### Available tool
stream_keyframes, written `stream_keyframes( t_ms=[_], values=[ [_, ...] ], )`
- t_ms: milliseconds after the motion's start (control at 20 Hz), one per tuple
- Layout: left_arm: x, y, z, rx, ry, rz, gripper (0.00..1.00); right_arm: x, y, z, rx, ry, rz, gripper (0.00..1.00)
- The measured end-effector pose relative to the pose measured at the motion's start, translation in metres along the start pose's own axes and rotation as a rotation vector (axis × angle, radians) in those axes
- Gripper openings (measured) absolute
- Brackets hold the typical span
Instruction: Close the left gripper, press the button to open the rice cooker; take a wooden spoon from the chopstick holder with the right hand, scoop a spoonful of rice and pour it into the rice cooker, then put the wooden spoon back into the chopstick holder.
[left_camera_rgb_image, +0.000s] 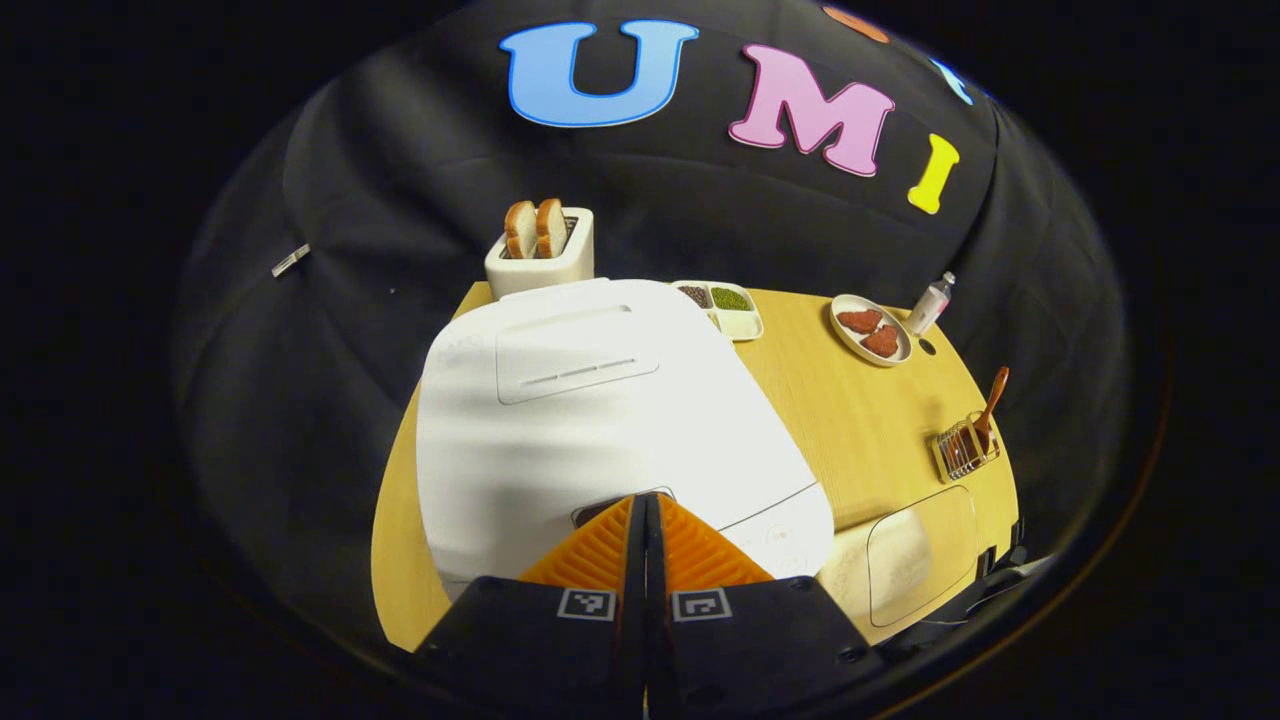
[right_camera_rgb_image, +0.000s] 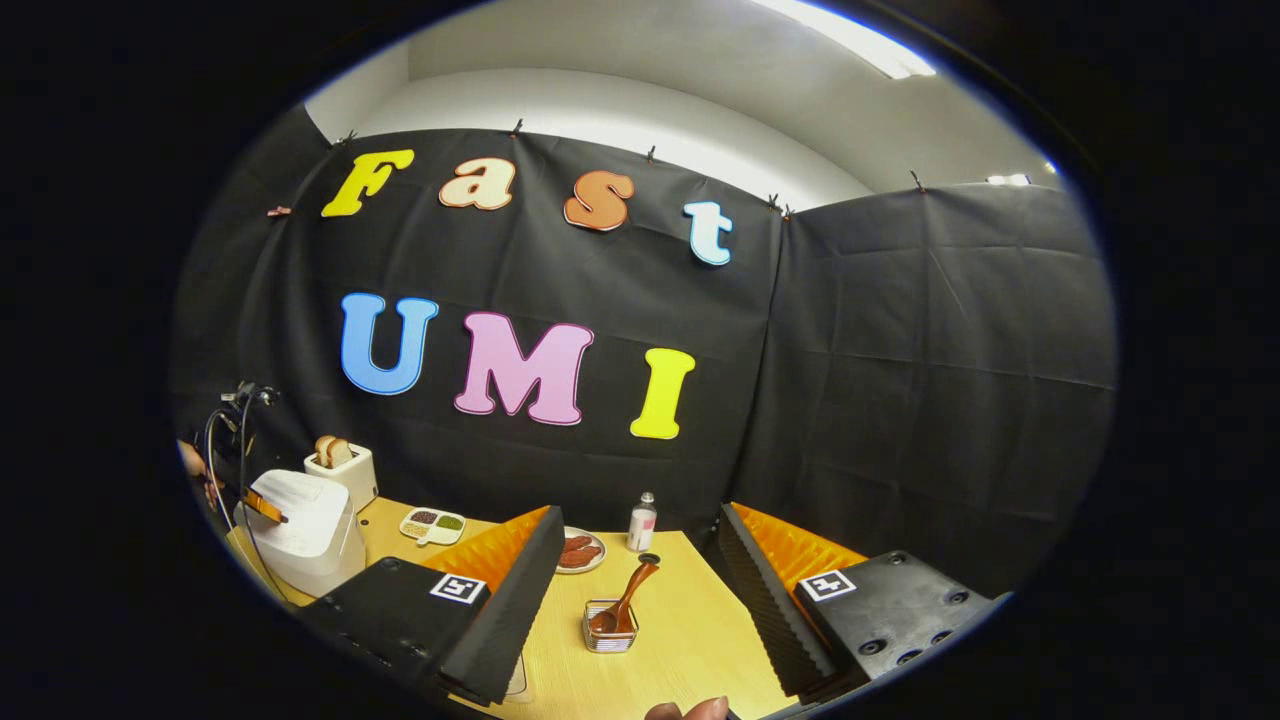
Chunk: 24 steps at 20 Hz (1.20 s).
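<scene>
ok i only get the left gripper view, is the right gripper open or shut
Observer: Open. The right gripper has its fingers wide apart.
Operator: is it on the spoon yet
Observer: No. The wooden spoon stands in the chopstick holder ahead of it, untouched.
Operator: how does my gripper look from over there
Observer: The left gripper has its tip down on the top front of the rice cooker, and the lid looks shut.

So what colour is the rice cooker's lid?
White: the rice cooker lid is plain white, clearest in the left gripper view.
</scene>
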<state>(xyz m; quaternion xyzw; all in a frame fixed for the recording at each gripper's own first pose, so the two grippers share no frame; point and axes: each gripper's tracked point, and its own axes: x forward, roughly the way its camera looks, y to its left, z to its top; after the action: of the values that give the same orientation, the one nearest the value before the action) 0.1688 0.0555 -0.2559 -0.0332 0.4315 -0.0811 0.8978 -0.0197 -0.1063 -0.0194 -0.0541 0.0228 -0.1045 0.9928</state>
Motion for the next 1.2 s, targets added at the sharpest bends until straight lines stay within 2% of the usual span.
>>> stream_keyframes(
  t_ms=[150,350,550,650,850,1200],
  values=[
    [0.001,0.0,0.003,0.013,0.012,0.014,0.07,0.0,0.001,0.003,-0.004,-0.008,0.005,0.98],
    [-0.007,0.002,0.014,0.065,-0.053,0.074,0.06,-0.003,-0.005,0.002,-0.005,-0.01,-0.002,0.97],
    [-0.021,0.005,0.025,0.047,-0.111,0.101,0.06,-0.006,-0.014,-0.004,-0.012,0.002,-0.007,0.98],
    [-0.019,0.005,0.021,0.022,-0.113,0.085,0.06,-0.005,-0.019,-0.001,-0.014,-0.003,-0.015,0.98],
    [-0.003,-0.007,0.013,-0.042,-0.09,-0.014,0.06,-0.005,-0.022,-0.004,-0.012,0.005,-0.022,0.98],
    [0.006,-0.004,0.005,-0.12,-0.004,-0.053,0.07,-0.002,-0.017,-0.014,-0.049,0.014,-0.012,0.98]
  ],
)
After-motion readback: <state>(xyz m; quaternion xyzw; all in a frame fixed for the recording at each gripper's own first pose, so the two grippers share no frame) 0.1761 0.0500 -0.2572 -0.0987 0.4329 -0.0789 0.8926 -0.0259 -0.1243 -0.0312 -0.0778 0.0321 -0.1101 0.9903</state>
